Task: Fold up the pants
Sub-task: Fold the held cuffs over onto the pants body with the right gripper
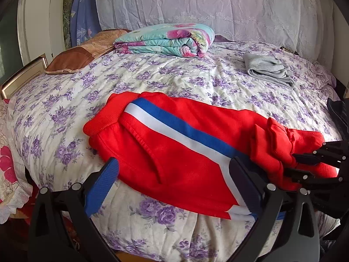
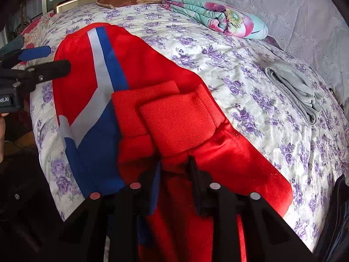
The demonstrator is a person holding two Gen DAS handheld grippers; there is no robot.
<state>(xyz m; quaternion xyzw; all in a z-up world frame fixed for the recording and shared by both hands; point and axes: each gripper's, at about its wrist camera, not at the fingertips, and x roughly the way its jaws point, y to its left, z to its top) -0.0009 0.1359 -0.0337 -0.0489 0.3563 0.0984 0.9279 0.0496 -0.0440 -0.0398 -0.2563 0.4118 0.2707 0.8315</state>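
Red pants point(image 1: 174, 150) with a white and blue side stripe lie across the near part of the bed, waistband to the left. My left gripper point(image 1: 174, 176) is open, its fingers spread over the pants near the front edge. My right gripper point(image 2: 174, 163) is shut on the red ribbed leg cuffs point(image 2: 174, 120), holding them folded back over the pants. The right gripper also shows in the left wrist view point(image 1: 305, 163), pinching red cloth. The left gripper shows open in the right wrist view point(image 2: 56, 59), at the waistband end of the pants point(image 2: 141, 69).
The bed point(image 1: 196, 76) has a purple floral sheet. A folded grey garment point(image 1: 268, 69) lies at the back right. A folded floral quilt point(image 1: 165, 40) and a brown pillow point(image 1: 76, 56) lie at the back. A lace curtain hangs behind.
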